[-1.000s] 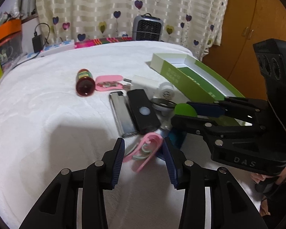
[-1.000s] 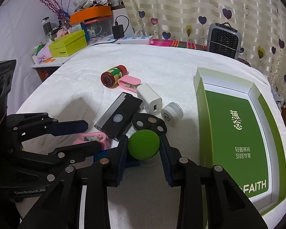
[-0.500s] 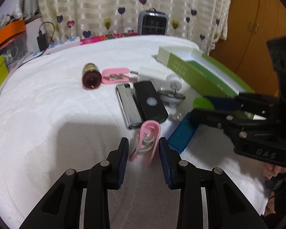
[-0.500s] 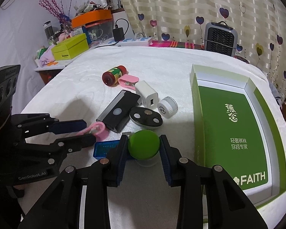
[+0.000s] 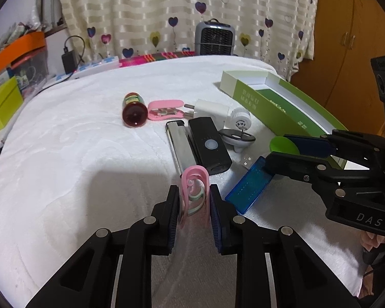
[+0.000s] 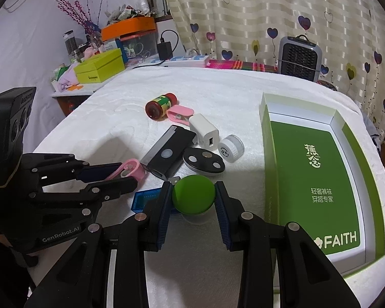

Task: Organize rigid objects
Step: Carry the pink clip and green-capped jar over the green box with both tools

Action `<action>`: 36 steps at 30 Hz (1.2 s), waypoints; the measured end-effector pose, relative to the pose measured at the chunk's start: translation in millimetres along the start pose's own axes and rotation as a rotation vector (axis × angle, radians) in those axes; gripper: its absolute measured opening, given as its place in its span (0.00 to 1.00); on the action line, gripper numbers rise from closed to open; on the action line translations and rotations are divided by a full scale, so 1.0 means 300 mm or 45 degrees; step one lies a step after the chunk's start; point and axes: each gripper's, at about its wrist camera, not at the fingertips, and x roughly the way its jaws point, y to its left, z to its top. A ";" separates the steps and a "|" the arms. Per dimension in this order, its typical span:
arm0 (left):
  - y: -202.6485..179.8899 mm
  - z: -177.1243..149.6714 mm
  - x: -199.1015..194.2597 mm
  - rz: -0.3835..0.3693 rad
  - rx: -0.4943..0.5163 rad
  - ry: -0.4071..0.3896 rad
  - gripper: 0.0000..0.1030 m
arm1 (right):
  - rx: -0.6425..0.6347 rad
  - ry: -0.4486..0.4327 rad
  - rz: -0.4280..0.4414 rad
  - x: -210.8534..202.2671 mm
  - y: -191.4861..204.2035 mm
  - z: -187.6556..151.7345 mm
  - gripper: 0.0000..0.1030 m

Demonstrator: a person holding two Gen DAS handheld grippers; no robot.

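On the white bedspread, my left gripper (image 5: pixel 194 195) is closing and its pads press both sides of a pink clip (image 5: pixel 193 179) that stands on edge. My right gripper (image 6: pixel 193 200) is shut on a green round knob (image 6: pixel 192 192) just above the spread, left of the open green box (image 6: pixel 265 138). Beyond them lie a blue USB case (image 6: pixel 146 200), a black device (image 6: pixel 172 151), a dark oval piece (image 6: pixel 202 163), a white cap (image 6: pixel 231 148), a white charger (image 6: pixel 205 133), a second pink clip (image 6: pixel 179 114) and a red bottle (image 6: pixel 160 105).
A small heater (image 6: pixel 299 59) and a power strip (image 6: pixel 187 60) stand at the far edge by the curtain. A side table with a yellow-green box (image 6: pixel 100 68) is off the far left. A wooden wardrobe (image 5: pixel 346 38) rises on the right.
The left jaws have closed from wide apart onto the pink clip, which turned from lying flat to standing on edge. The right gripper keeps the green knob where it was.
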 end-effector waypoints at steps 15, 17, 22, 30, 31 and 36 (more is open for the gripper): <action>-0.061 -0.003 -0.095 -0.003 -0.029 -0.088 0.21 | 0.009 -0.100 -0.004 -0.099 -0.004 0.000 0.33; -0.075 -0.002 -0.106 -0.006 -0.025 -0.097 0.21 | 0.005 -0.106 0.001 -0.109 0.001 -0.001 0.33; -0.102 -0.002 -0.125 -0.005 -0.021 -0.108 0.21 | -0.005 -0.122 0.013 -0.133 0.010 -0.016 0.33; -0.139 0.000 -0.152 -0.006 -0.028 -0.128 0.21 | -0.004 -0.154 0.020 -0.170 0.004 -0.039 0.33; -0.144 0.001 -0.155 -0.007 -0.027 -0.131 0.21 | -0.003 -0.159 0.020 -0.177 0.004 -0.043 0.33; -0.172 0.007 -0.166 -0.018 -0.019 -0.141 0.21 | 0.000 -0.184 0.017 -0.207 -0.006 -0.052 0.33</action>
